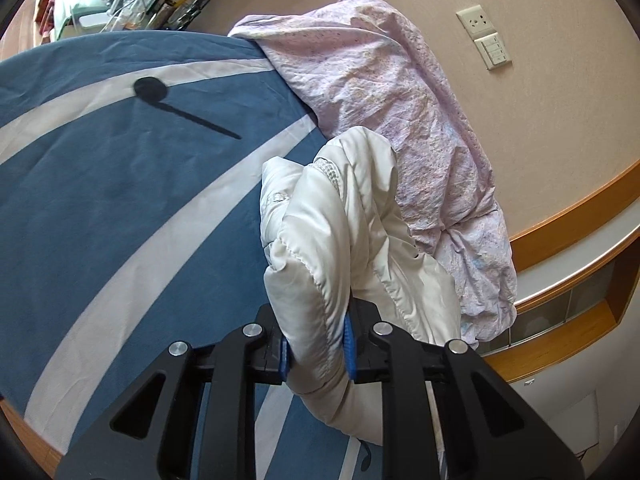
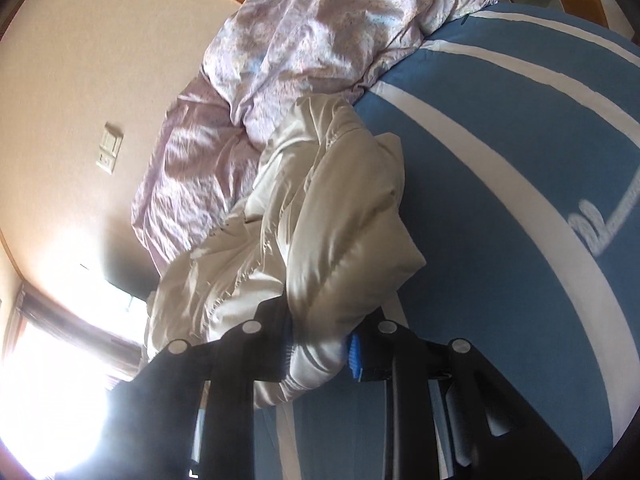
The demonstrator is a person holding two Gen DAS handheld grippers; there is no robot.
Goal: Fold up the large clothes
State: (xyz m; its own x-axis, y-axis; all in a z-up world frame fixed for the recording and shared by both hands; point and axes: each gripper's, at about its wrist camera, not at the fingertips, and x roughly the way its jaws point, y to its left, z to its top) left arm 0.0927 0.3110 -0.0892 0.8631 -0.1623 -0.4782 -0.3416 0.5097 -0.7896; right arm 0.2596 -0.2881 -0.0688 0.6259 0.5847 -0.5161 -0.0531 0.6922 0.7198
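White jacket point(image 1: 344, 240), no legible writing

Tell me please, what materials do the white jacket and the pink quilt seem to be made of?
White jacket: probably padded synthetic shell, nylon or polyester, judging by slight sheen and stitched puffy sections. Pink quilt: likely matte cotton cover, judging by many fine wrinkles.

The right tongs point(image 2: 318, 350) are clamped on a bunched fold of the cream padded jacket point(image 2: 320, 216), blue pads pressed to the fabric. The jacket hangs above the blue bedspread point(image 2: 500, 184) with white stripes. A crumpled lilac quilt point(image 2: 304, 40) lies beyond, against the wall point(image 2: 80, 60), which carries a switch plate point(image 2: 109, 153).
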